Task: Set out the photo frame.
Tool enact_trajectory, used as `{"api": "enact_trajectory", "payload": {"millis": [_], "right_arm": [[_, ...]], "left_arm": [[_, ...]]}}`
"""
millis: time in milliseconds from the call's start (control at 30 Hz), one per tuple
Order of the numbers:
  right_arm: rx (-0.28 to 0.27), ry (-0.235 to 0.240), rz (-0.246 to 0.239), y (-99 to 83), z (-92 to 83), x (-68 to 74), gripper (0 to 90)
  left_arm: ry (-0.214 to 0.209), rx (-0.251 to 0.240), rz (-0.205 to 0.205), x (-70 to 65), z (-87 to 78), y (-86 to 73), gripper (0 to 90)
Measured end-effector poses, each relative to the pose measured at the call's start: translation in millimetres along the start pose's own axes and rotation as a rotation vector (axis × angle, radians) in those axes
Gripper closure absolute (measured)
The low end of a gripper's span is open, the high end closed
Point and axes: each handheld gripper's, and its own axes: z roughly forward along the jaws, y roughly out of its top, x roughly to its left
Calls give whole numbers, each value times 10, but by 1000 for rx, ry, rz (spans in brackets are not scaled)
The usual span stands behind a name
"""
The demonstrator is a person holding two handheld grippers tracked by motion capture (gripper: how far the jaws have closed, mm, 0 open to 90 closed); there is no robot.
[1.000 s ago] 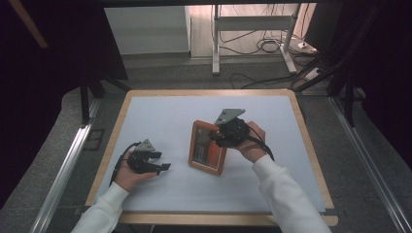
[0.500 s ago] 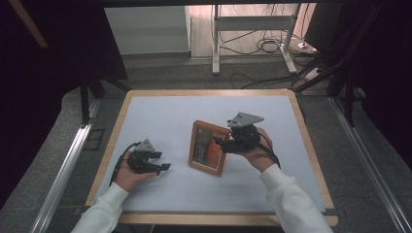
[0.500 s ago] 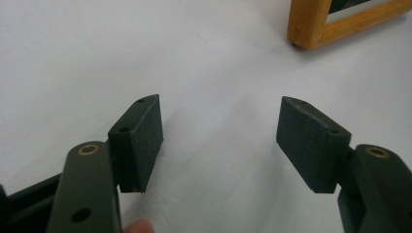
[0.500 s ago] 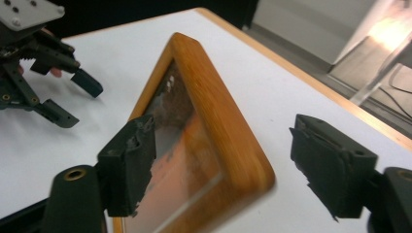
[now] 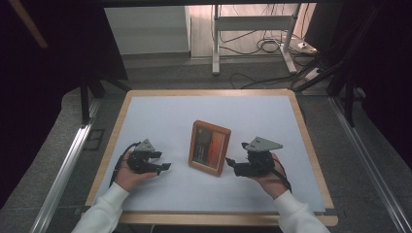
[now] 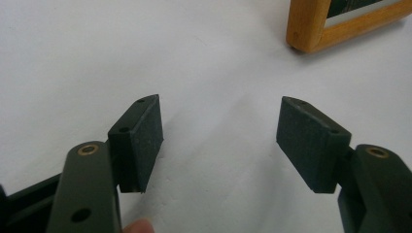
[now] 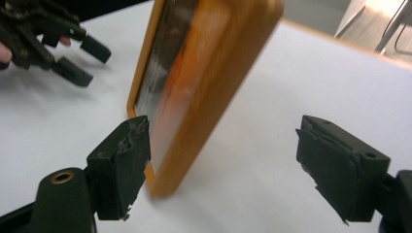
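My right gripper [image 5: 232, 164] sits just beside the wooden picture frame [image 5: 210, 147], jaws spread wide and holding nothing. In the right gripper view the frame [image 7: 204, 73] leans tilted between and beyond my two pads, its lower corner close to the left pad; I cannot tell whether that pad touches the wood, and the frame looks blurred there. My left gripper [image 5: 163, 167] rests low near the left half of the table [image 5: 301, 121], well apart from the frame, jaws also wide open and empty; in the left gripper view only bare white surface lies between its pads [image 6: 141, 141], with a corner of the frame [image 6: 311, 34] at the top right.

The frame stands near the middle of the table, a little toward the near edge, its picture side facing my left hand [image 5: 127, 177], propped at a lean rather than lying flat.

I judge the standing-up of the frame to be done or nearly so, since nothing grips it and it keeps upright on its own. What seems left is to check that it holds steady and draw my right gripper clear without knocking it.
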Motion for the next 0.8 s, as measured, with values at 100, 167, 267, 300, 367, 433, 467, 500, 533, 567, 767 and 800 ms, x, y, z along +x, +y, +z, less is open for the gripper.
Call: {"api": "enact_trajectory", "payload": {"millis": [100,167,267,300,367,433,467,500,533,567,767,800], "right_arm": [[11,13,25,-95,-9,-18,208],[11,20,38,-155,-14,-25,236],[31,26,34,-240,-3,-8,324],[41,23,27,-255,1,-1,362],[47,30,20,-289,3,23,470],[61,56,-6,-311,8,59,619],[82,81,-32,-313,21,92,714],[82,81,-32,-313,21,92,714],[90,95,-44,-314,33,115,745],[100,108,-64,-316,53,144,777],[131,157,-101,-321,196,267,892],[136,158,-108,-319,225,286,893]], "left_arm": [[2,-1,2,-13,-2,4,330],[7,-5,2,-19,-10,5,329],[9,-12,-3,-20,-13,6,328],[9,-11,-2,-20,-14,5,327],[7,-11,-2,-20,-15,3,327],[5,-13,-4,-18,-17,2,327],[5,-14,-4,-17,-17,2,327],[4,-14,-4,-17,-16,2,327],[3,-12,-3,-17,-13,2,327],[3,-11,-2,-18,-11,2,326],[3,-10,-3,-29,-3,6,325],[3,-10,-2,-29,-1,6,325]]}}
